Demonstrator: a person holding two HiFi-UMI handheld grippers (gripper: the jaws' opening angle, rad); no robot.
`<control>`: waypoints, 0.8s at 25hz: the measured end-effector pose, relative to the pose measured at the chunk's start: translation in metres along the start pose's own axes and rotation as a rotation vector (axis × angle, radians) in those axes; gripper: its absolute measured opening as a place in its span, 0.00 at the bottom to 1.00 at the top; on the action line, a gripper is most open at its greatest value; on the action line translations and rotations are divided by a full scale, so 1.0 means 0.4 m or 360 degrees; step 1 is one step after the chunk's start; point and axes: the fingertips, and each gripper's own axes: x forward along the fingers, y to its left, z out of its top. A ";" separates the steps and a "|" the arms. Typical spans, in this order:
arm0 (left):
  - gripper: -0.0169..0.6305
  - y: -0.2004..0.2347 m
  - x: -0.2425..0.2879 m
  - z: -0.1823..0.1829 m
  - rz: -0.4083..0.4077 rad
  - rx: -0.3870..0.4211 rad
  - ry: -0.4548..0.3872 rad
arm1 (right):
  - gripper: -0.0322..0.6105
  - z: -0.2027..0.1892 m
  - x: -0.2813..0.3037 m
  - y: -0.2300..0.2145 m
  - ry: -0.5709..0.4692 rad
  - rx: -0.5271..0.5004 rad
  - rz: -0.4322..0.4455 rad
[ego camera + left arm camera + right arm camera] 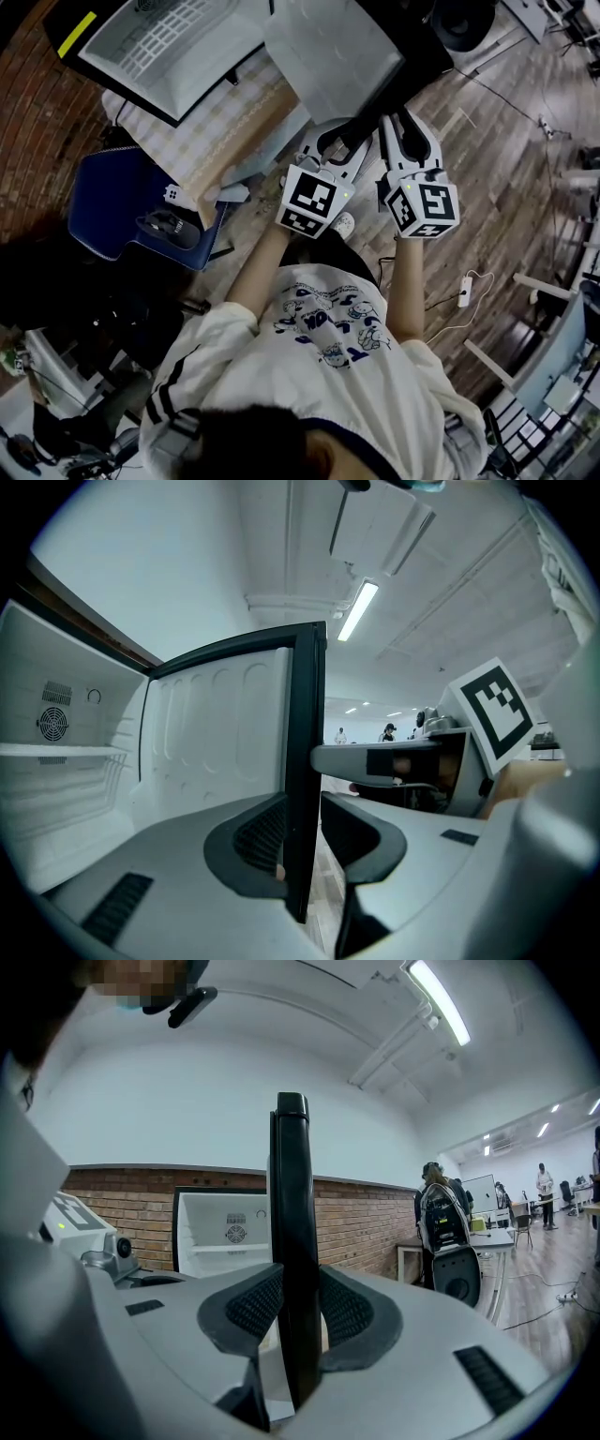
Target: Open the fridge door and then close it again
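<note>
The fridge point(169, 47) stands open at the head view's top left, its white inside point(66, 752) and shelf showing. Its door point(328, 56) is swung out towards me, and I see it edge-on as a black strip point(305, 761) point(292, 1204). My left gripper point(339, 145) point(302, 846) is shut on that edge, the left pad pressed against it. Just to its right, my right gripper point(398, 131) point(300, 1312) clamps the same edge between both ribbed pads. The right gripper's marker cube point(492, 710) shows in the left gripper view.
A blue seat point(131, 206) with a black object on it stands left of me. A brick wall point(366, 1222) runs behind the fridge. A dark machine on a table point(445, 1232) stands at the right, and a white cable point(464, 291) lies on the wood floor.
</note>
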 end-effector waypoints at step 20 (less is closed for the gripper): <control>0.21 -0.045 0.267 0.021 0.0119 -0.0025 0.0040 | 0.23 0.026 0.077 -0.302 0.0015 -0.0008 0.0174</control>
